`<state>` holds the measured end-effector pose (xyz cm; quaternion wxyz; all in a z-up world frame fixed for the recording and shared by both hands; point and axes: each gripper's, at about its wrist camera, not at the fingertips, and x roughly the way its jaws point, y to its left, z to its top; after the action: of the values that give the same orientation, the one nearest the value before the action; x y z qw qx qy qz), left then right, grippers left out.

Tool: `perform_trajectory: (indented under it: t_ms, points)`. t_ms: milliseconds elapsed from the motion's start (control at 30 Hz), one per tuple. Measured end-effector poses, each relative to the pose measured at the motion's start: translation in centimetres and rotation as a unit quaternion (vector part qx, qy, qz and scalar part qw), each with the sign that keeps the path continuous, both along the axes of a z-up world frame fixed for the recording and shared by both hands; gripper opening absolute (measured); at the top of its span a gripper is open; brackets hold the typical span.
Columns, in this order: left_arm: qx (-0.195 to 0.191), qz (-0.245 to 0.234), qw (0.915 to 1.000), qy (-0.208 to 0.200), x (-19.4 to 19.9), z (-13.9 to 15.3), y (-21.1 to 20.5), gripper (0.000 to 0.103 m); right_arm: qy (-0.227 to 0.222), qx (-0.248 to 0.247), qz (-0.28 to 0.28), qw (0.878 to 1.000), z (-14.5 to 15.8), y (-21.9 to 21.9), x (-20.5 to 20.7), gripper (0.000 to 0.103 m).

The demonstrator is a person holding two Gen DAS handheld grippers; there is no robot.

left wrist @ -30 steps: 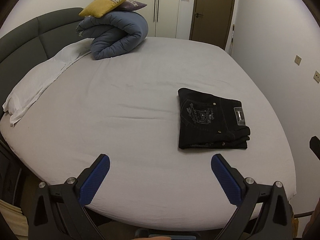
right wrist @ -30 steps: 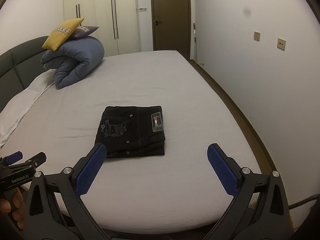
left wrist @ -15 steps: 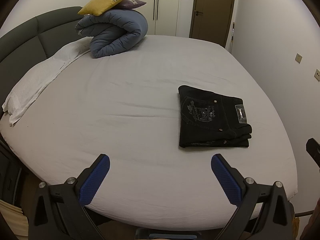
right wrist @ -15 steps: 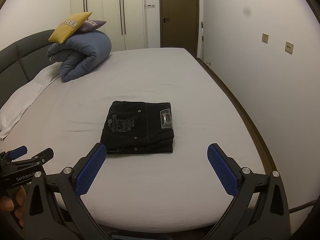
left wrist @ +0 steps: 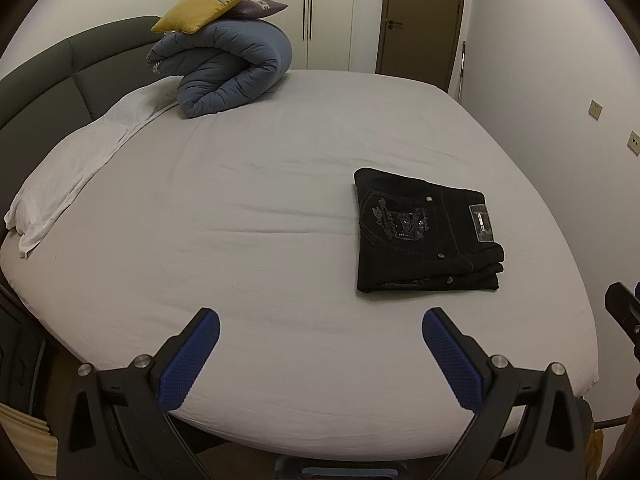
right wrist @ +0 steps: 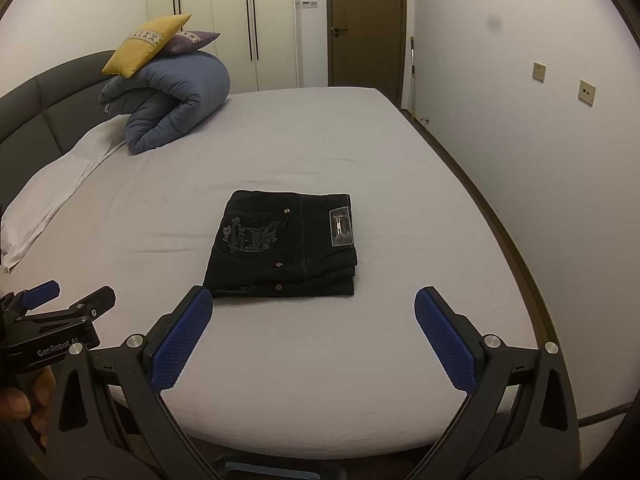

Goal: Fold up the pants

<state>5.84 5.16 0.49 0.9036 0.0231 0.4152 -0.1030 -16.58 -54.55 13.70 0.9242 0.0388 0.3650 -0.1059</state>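
Black pants (left wrist: 424,236) (right wrist: 284,246) lie folded into a compact rectangle on the grey bed sheet (left wrist: 240,208), pocket embroidery and waistband label facing up. My left gripper (left wrist: 320,344) hovers open over the bed's near edge, with the pants ahead and to its right. My right gripper (right wrist: 314,328) is open too, just short of the pants' near edge, nothing between its blue pads (right wrist: 444,340). The left gripper (right wrist: 64,300) also shows at the left edge of the right wrist view, held by a hand (right wrist: 24,404).
A rolled blue duvet (left wrist: 228,72) with a yellow cushion (left wrist: 208,4) and a purple cushion on top sits at the bed's far side. A white pillow (left wrist: 76,168) lies along the dark headboard (left wrist: 52,76). A wall (right wrist: 540,160) runs along the bed's right side; wardrobe and door stand behind.
Both grippers drifted slightly; the right view swung a little so the pants sit more central and nearer. The pants have not moved and both grippers stayed open.
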Motion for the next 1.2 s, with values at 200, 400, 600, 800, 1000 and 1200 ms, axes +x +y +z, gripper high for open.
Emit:
perform_trajectory:
  t_ms: [200,400,600,800,1000,1200]
  points:
    - [0.000,-0.004,1.0000,0.000,-0.04,-0.12,-0.07,0.103,0.002,0.002,0.000,1.000,-0.18,0.18,0.14,0.103]
    - [-0.001,-0.006,1.0000,0.001,-0.12,-0.24,-0.10,0.103,0.004,0.003,0.002,1.000,-0.52,0.51,0.21,0.103]
    - [-0.001,-0.007,1.0000,0.002,-0.06,-0.26,-0.05,0.103,0.006,0.005,0.003,1.000,-0.76,0.70,0.21,0.103]
    - [-0.001,-0.008,1.0000,0.004,-0.22,-0.34,-0.01,0.103,0.006,0.005,0.003,1.000,-0.74,0.77,0.15,0.103]
    - [-0.001,-0.010,0.9999,0.005,-0.27,-0.38,0.04,0.103,0.006,0.004,0.003,1.000,-0.67,0.74,0.14,0.103]
    - [0.000,-0.012,0.9999,0.006,-0.29,-0.45,-0.02,0.103,0.007,0.005,0.004,1.000,-0.89,0.85,0.11,0.103]
